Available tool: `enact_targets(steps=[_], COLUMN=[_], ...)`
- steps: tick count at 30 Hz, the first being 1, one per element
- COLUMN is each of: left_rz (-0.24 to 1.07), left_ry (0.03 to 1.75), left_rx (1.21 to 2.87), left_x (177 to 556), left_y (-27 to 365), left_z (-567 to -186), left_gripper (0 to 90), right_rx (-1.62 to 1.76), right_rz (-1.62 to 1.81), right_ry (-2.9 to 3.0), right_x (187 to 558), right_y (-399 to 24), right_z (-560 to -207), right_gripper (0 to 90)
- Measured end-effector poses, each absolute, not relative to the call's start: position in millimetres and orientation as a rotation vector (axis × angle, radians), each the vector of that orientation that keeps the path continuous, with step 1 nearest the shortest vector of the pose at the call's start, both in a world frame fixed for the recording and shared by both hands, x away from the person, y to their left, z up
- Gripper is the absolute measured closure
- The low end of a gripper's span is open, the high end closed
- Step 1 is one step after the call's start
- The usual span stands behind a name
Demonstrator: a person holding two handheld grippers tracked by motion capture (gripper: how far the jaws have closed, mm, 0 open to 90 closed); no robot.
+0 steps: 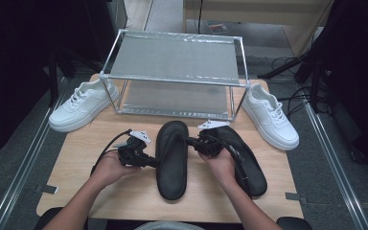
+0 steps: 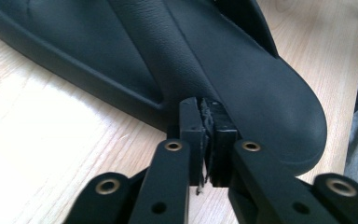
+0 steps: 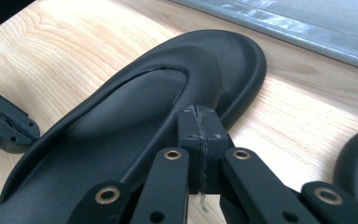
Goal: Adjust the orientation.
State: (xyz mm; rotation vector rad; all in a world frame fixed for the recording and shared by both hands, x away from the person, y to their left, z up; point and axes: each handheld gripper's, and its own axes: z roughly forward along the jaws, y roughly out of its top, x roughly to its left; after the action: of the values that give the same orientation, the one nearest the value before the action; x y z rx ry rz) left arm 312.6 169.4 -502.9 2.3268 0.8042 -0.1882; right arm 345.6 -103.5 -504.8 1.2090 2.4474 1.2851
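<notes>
Your left gripper and right gripper flank the black slipper lying flat mid-bench, just in front of the metal rack. Both sets of fingers are pressed together, tips against the slipper's edges, nothing between them. Second black slipper is under your right hand; a white sneaker sits at each end of the rack.

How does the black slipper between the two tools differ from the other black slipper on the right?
The centre slipper lies straight, toe toward the wire rack; the right slipper lies angled, partly under the person's right hand. The centre slipper has the left tool and right tool against its two sides, both shut; the right slipper has no tool at it. Both are black and rest sole-down on the wooden table.
</notes>
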Motion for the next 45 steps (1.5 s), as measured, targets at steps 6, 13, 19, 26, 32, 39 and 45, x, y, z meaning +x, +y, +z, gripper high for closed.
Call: enact_targets(steps=[6, 13, 19, 26, 32, 39, 45], left_rz=[-0.141, -0.129, -0.062, -0.033, -0.019, -0.019, -0.001], left_ry=[0.819, 0.843, 0.844, 0.849, 0.849, 0.837, 0.825], left_rx=[2.261, 2.181, 2.153, 2.159, 2.135, 2.153, 2.163], left_x=[314, 315, 316, 319, 322, 327, 330], left_y=[181, 194, 196, 196, 196, 192, 189], left_z=[-492, -483, -480, -480, -480, -479, -478], left_gripper=[83.8, 69.6, 50.5, 43.9, 42.7, 42.9, 42.9], right_rx=[1.202, 1.190, 1.102, 1.070, 1.051, 1.097, 1.148], right_rz=[1.305, 1.370, 1.388, 1.401, 1.377, 1.337, 1.305], right_ry=[2.428, 2.454, 2.444, 2.462, 2.454, 2.414, 2.377], right_x=[344, 339, 327, 316, 304, 290, 282], right_y=[-108, -118, -127, -136, -148, -173, -193], right_z=[-498, -489, -485, -474, -467, -467, -469], right_gripper=[86.9, 74.7, 69.1, 64.6, 61.0, 60.1, 60.1])
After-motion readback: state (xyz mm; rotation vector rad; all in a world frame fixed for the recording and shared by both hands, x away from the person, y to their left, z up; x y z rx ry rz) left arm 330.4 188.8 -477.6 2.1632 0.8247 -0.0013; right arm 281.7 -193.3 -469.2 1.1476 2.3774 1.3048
